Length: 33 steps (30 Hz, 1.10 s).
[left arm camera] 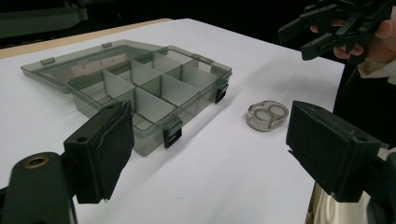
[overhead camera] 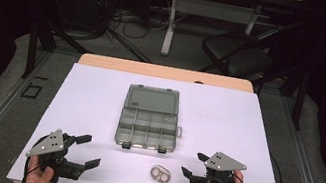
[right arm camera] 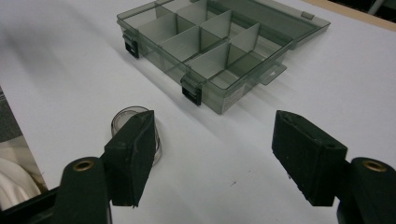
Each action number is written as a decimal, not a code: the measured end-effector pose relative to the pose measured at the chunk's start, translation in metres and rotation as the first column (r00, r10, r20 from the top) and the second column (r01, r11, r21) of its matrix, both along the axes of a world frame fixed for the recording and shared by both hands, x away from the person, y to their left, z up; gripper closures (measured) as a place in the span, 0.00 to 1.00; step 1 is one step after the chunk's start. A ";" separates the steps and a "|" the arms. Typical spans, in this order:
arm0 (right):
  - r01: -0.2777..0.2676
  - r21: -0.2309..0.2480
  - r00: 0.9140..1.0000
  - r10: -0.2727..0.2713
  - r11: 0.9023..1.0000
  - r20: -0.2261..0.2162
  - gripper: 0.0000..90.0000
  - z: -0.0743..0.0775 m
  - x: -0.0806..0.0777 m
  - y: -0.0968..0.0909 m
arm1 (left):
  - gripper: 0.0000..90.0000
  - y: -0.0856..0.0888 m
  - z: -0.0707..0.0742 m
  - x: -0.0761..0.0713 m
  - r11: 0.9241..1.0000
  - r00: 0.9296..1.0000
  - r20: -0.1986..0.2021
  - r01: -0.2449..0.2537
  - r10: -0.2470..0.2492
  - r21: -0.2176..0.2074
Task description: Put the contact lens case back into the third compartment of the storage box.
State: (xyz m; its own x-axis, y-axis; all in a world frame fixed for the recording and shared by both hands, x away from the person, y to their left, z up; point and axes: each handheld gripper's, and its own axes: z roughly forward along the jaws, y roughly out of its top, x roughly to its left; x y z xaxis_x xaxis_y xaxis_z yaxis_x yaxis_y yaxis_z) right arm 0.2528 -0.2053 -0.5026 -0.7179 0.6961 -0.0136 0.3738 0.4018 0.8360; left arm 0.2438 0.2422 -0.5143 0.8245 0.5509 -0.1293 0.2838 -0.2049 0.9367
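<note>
— Organizer box point(overhead camera: 150, 117) first: what is it made of, and where does it sit?

— Smoky grey translucent plastic, rectangular, on the white table point(overhead camera: 98, 100), with its lid point(overhead camera: 152, 99) folded flat open on the far side. Thin pale dividers split the tray into small square compartments, and two black latches point(overhead camera: 125, 144) hang on its near wall. A small tab juts from its right end.

— Anything close to the box?

— A small clear capsule-shaped case point(overhead camera: 160, 174), rounded at both ends, with two pale round things inside, lies just in front of the box's near right corner, apart from it.

— And the claws?

— Left gripper point(overhead camera: 80, 149), matte black with a grey three-cornered plate, is held in front of the box and off to its left, jaws spread wide, nothing between them. Right gripper point(overhead camera: 194, 164) is in front of the box to its right, just beside the capsule case, jaws likewise wide apart and empty. In the right gripper view one jaw partly covers the case.

— Behind the box?

— A wooden table edge, then a dark floor with cables, a chair point(overhead camera: 238, 54) and a table's legs.
</note>
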 end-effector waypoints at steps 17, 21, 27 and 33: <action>-0.128 -0.077 0.990 0.123 0.989 -0.073 0.40 0.001 0.013 0.029 | 0.18 -0.002 -0.001 0.000 1.000 1.000 -0.004 0.007 -0.007 0.013; -0.151 -0.085 0.986 0.144 0.985 -0.082 0.41 0.002 0.018 0.035 | 0.18 -0.001 -0.001 0.001 1.000 1.000 -0.003 0.006 -0.006 0.011; -0.169 -0.091 0.982 0.160 0.981 -0.100 0.40 0.002 0.024 0.041 | 0.17 -0.001 -0.001 0.001 1.000 1.000 -0.007 0.002 -0.001 0.010; -0.198 -0.105 0.975 0.185 0.974 -0.123 0.40 0.002 0.027 0.053 | 0.18 -0.001 -0.001 0.002 1.000 1.000 -0.010 0.006 -0.006 0.009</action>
State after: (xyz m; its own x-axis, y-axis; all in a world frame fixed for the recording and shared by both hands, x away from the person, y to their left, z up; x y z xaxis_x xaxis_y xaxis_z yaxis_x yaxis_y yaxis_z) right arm 0.2803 -0.1528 -0.5003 -0.8393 0.5437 0.0016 0.3687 0.5670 0.7366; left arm 0.2454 0.2411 -0.5157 0.8265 0.5472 -0.1324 0.2919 -0.2153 0.9319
